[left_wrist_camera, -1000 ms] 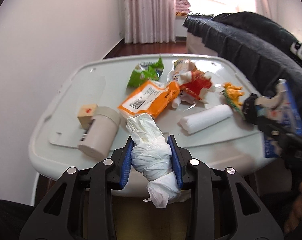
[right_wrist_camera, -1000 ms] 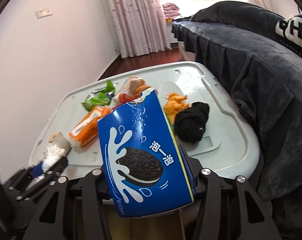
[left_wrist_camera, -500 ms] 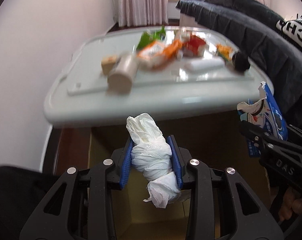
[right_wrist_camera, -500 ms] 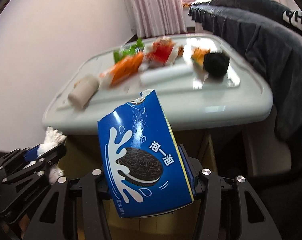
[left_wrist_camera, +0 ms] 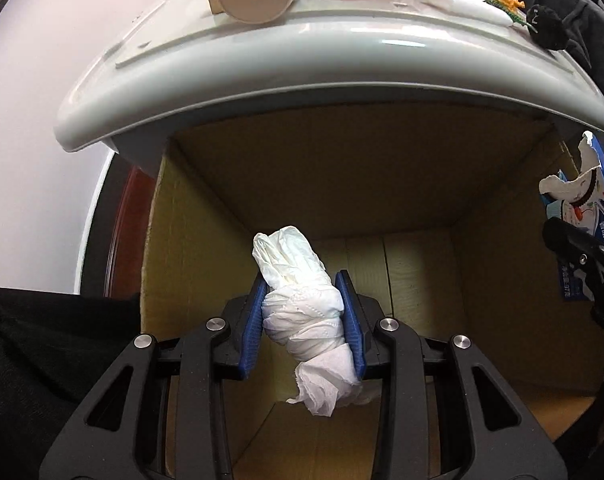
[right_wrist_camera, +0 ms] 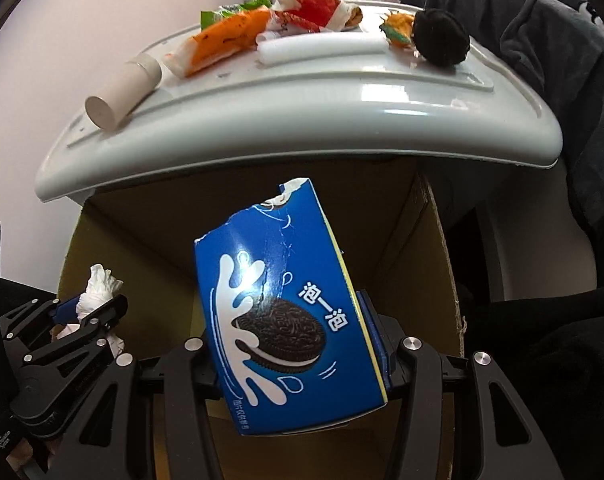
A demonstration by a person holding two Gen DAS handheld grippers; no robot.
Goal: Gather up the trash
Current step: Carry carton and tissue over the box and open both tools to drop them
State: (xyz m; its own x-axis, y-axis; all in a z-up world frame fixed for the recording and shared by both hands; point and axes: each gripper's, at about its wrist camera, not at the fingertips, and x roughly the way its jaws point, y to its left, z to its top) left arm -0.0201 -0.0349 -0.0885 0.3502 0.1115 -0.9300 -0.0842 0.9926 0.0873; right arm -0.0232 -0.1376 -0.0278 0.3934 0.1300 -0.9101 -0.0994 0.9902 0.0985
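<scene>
My left gripper [left_wrist_camera: 304, 320] is shut on a crumpled white tissue wad [left_wrist_camera: 298, 300] and holds it over the open cardboard box [left_wrist_camera: 502, 280] below the table edge. My right gripper [right_wrist_camera: 298, 344] is shut on a torn blue Oreo box [right_wrist_camera: 286, 300], also above the cardboard box [right_wrist_camera: 434, 280]. The left gripper with the tissue shows at lower left in the right wrist view [right_wrist_camera: 90, 312]; the Oreo box shows at the right edge of the left wrist view [left_wrist_camera: 586, 232].
The pale table [right_wrist_camera: 302, 120] overhangs the box and carries a cardboard tube [right_wrist_camera: 122, 92], an orange wrapper [right_wrist_camera: 226, 40], a red wrapper [right_wrist_camera: 318, 8], a white foam roll [right_wrist_camera: 322, 50] and a black ball [right_wrist_camera: 442, 38]. A dark blanket [right_wrist_camera: 542, 40] lies at right.
Both grippers have dropped from table height to below the table edge, over the open cardboard box, each still holding its item.
</scene>
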